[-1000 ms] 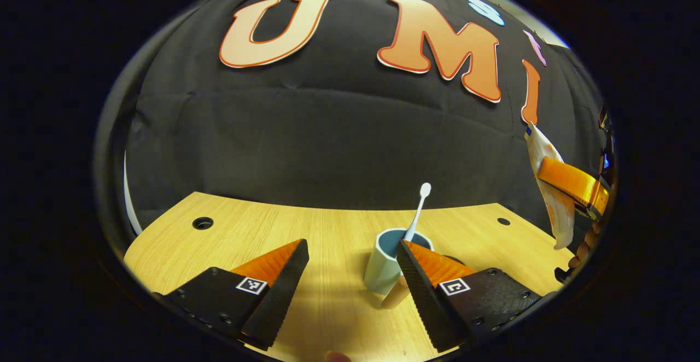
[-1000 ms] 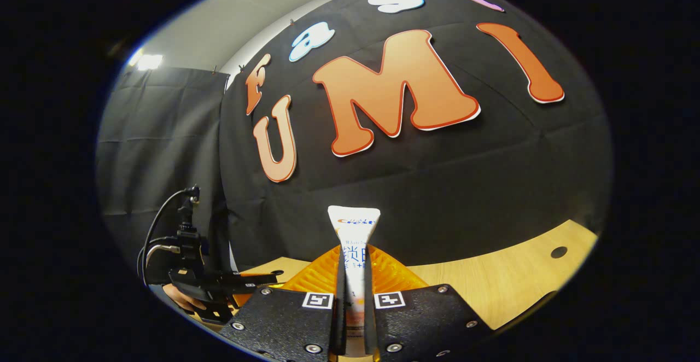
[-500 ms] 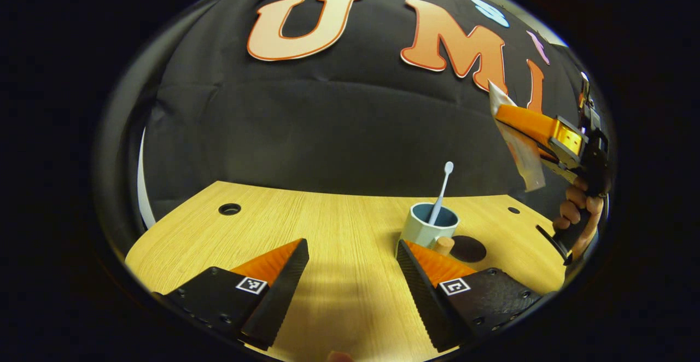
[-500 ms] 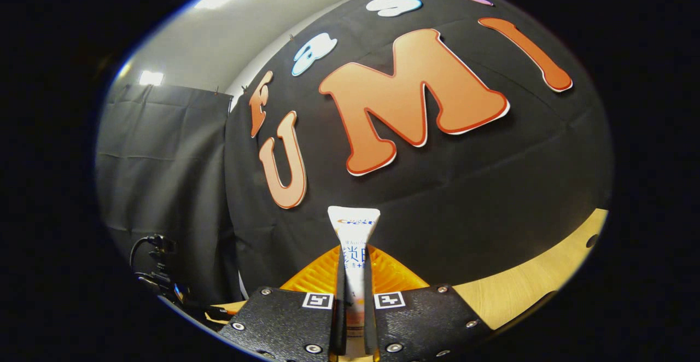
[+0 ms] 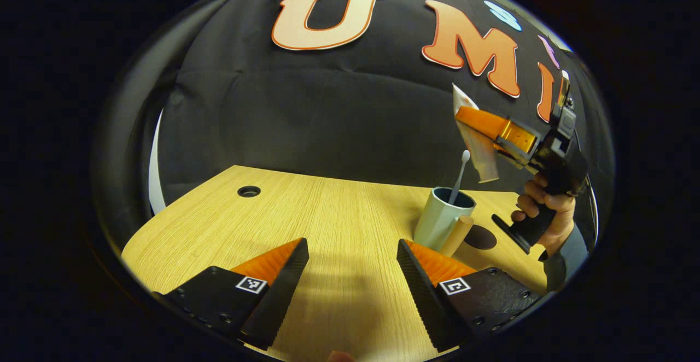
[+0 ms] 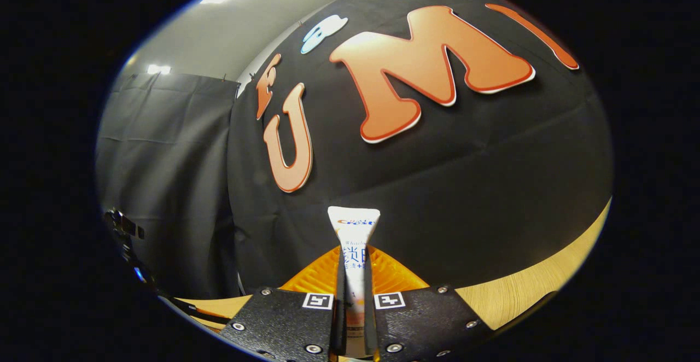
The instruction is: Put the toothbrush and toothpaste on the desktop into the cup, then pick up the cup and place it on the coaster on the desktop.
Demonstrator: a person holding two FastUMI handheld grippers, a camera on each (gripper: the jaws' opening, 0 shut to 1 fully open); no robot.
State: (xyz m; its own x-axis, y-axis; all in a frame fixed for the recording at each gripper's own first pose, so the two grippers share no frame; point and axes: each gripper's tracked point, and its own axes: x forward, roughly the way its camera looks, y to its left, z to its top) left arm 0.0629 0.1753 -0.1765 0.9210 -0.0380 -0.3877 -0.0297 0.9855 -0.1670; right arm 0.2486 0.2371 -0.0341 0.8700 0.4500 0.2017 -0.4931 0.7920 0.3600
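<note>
The left gripper (image 5: 353, 274) hangs over the wooden counter (image 5: 328, 214) with its fingers (image 5: 279, 274) spread wide and bare. Ahead of its right finger stands the cup (image 5: 437, 222), the toothbrush (image 5: 459, 179) upright inside it, the dark coaster (image 5: 481, 237) just beyond. Above the cup, the right gripper (image 6: 353, 296) has its fingers (image 6: 306, 318) clenched on the toothpaste tube (image 6: 354, 241), a hand (image 5: 547, 211) holding its handle.

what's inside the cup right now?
The toothbrush stands in the cup, head up above the rim; its lower handle is hidden by the wall. The toothpaste is not in: the right tongs grip it.
</note>
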